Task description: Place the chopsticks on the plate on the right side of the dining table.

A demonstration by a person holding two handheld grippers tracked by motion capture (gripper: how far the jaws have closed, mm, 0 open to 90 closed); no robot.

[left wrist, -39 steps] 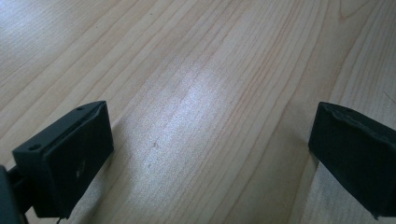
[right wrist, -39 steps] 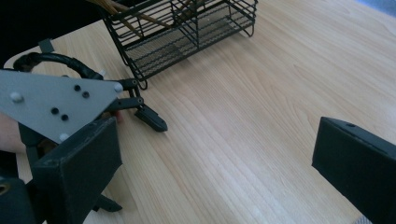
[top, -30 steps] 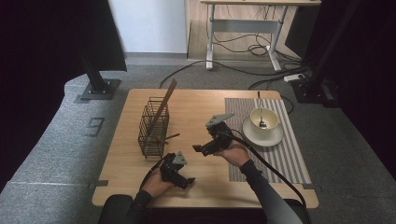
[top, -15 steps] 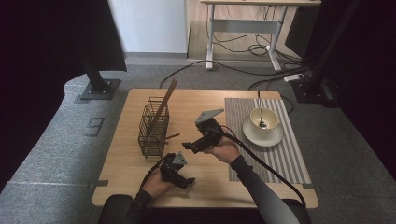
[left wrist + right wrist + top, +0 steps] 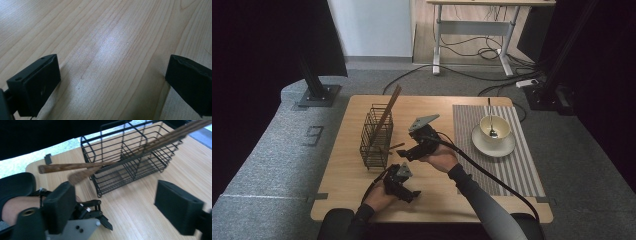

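At the bottom centre of the high view, my left gripper [image 5: 401, 181] rests near the table's [image 5: 447, 202] front edge, jaws spread wide over bare wood with nothing between them. Just above it, mid-frame, my right gripper [image 5: 411, 152] points left toward the black wire basket [image 5: 375, 136]; its jaws have just been closing partway, yet they are open and nothing sits between them.

In the right gripper view, the ends of the wooden chopsticks [image 5: 72, 167] poke out through the basket's [image 5: 130, 167] near wall at the upper left, above the gripper's left jaw, close by but apart from both pads. Their long shafts run up across the basket to the upper right corner.

As I judge it, the step in hand is taking those protruding ends. To do it well I would raise the jaws level with the sticks, bring one pad on each side, close on both sticks together and clear of the wire, then draw along their length so the basket does not tip.

Farther off, at the right of the high view, a bowl [image 5: 495, 127] with a spoon stands on a saucer on a striped placemat [image 5: 517, 170].
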